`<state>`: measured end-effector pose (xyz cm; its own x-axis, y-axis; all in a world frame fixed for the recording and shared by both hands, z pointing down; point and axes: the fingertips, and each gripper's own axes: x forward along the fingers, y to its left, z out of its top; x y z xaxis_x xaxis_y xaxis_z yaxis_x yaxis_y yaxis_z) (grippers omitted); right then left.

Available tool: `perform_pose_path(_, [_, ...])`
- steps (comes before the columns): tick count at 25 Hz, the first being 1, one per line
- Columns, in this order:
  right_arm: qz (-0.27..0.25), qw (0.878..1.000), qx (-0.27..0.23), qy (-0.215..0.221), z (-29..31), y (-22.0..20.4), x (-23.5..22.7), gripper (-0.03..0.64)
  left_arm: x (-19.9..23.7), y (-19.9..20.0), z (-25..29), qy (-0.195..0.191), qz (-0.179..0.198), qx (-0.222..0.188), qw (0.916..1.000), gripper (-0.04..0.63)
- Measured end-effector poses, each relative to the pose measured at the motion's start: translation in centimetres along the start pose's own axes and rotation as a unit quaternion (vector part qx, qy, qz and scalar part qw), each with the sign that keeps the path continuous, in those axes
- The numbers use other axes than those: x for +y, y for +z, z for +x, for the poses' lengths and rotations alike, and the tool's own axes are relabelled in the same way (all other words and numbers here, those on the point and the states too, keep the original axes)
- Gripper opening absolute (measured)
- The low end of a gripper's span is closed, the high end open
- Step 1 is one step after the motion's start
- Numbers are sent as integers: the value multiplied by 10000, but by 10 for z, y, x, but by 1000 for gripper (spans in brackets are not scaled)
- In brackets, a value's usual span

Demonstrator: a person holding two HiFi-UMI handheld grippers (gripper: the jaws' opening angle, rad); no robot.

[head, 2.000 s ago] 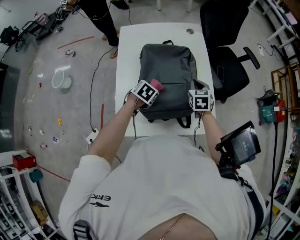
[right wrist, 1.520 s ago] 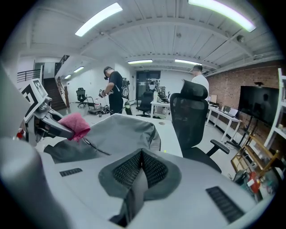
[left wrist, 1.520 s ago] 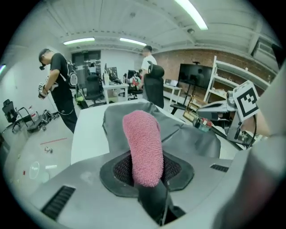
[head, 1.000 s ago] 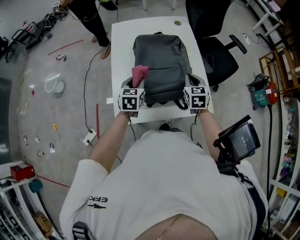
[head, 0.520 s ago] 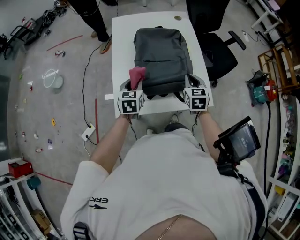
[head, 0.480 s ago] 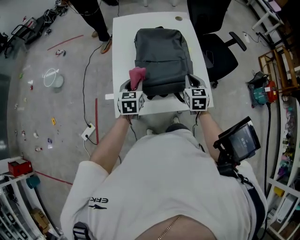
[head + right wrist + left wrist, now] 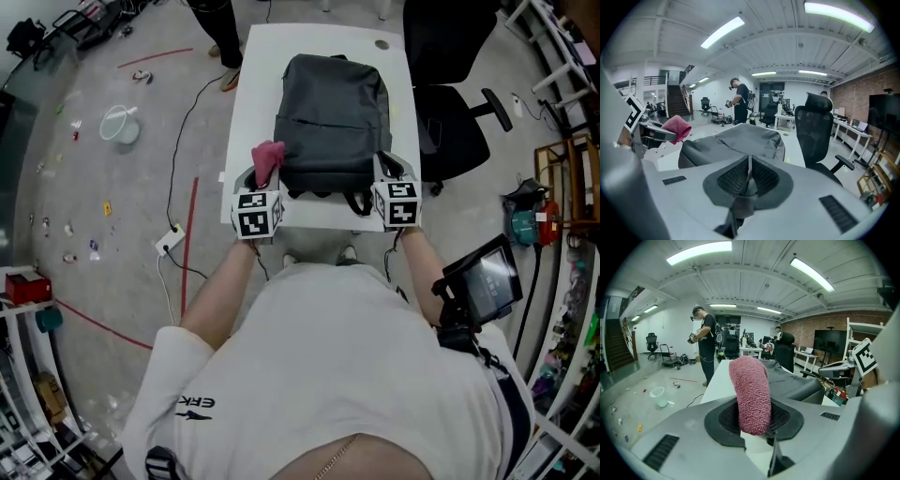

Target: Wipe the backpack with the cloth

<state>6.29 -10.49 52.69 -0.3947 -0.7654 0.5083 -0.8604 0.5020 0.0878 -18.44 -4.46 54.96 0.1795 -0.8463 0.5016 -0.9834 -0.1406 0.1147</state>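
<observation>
Between the shut jaws of the left gripper [image 7: 754,425] the cloth [image 7: 750,394] is held, pointing to 12 o'clock; the right gripper [image 7: 747,185] is clamped on the backpack strap [image 7: 739,207].

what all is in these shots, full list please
backpack: one, dark grey, lying flat on the table
table: one, white, under the backpack
cloth: one, pink, upright at the backpack's near left corner
strap: one, grey, at the backpack's near right corner
office chair: one, black, right of the table
bucket: one, pale, on the floor to the far left
power strip: one, white, on the floor left of the table
bystander: one, dark clothes, standing beyond the table
left gripper: one, grey, fingers shut on the cloth
right gripper: one, grey, fingers shut on the strap
</observation>
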Motion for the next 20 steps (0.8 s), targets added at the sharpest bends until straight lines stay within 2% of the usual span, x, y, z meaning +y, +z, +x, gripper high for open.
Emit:
perform_pose_path(5, [-159,9992,-1,365,4,-5,-9,9,4,-20,-14,592,-209,-37,9980,95])
perform_pose_path(10, [-305,9978,69,583,5,-8,-5,15,12,-52,-25,1117,-303,225,9930,95])
perform_pose_path(13, [-423,9963,177,721,9,-15,-4,15,-7,-65,-13,1059,-247,438,9931,95])
perform_pose_path(20, [-390,9945,222,945,13,-22,4,14,-53,-66,4,787,33,485,9957,95])
